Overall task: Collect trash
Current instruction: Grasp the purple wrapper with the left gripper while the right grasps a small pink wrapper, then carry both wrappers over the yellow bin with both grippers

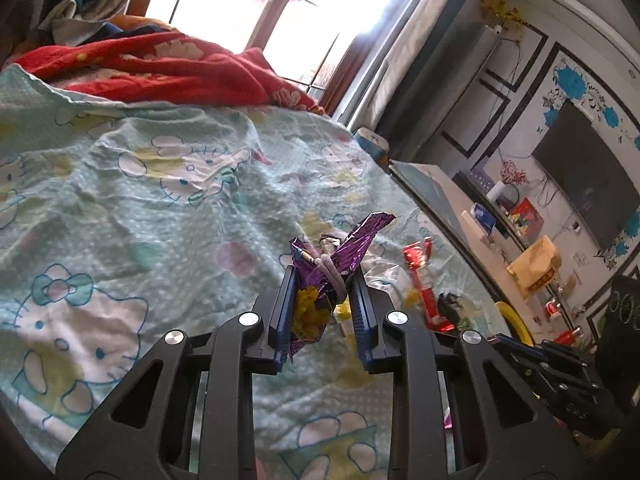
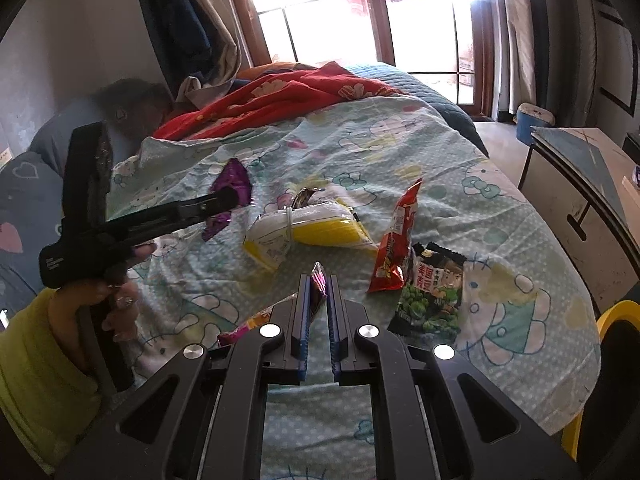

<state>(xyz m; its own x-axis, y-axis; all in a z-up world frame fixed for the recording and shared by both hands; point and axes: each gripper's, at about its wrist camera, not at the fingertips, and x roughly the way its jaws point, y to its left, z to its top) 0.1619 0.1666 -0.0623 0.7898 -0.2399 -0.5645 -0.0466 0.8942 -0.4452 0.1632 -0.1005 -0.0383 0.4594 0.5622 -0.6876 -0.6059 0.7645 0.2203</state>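
My left gripper (image 1: 323, 280) is shut on a crumpled purple snack wrapper (image 1: 340, 252) and holds it above the Hello Kitty bedsheet (image 1: 140, 200). The same wrapper (image 2: 232, 188) shows in the right wrist view at the tip of the left gripper (image 2: 228, 196). My right gripper (image 2: 319, 284) is shut on a small purple and pink wrapper (image 2: 319, 280). On the bed lie a yellow and white packet (image 2: 304, 228), a red snack bag (image 2: 396, 248) and a dark green-pea bag (image 2: 434, 296). The red bag (image 1: 424, 284) also shows in the left wrist view.
A red blanket (image 2: 288, 100) is bunched at the head of the bed. A low table (image 2: 580, 184) stands to the right of the bed, with a yellow-rimmed bin (image 2: 616, 312) at the bed corner. A TV (image 1: 588, 184) and cluttered shelf (image 1: 532, 268) line the wall.
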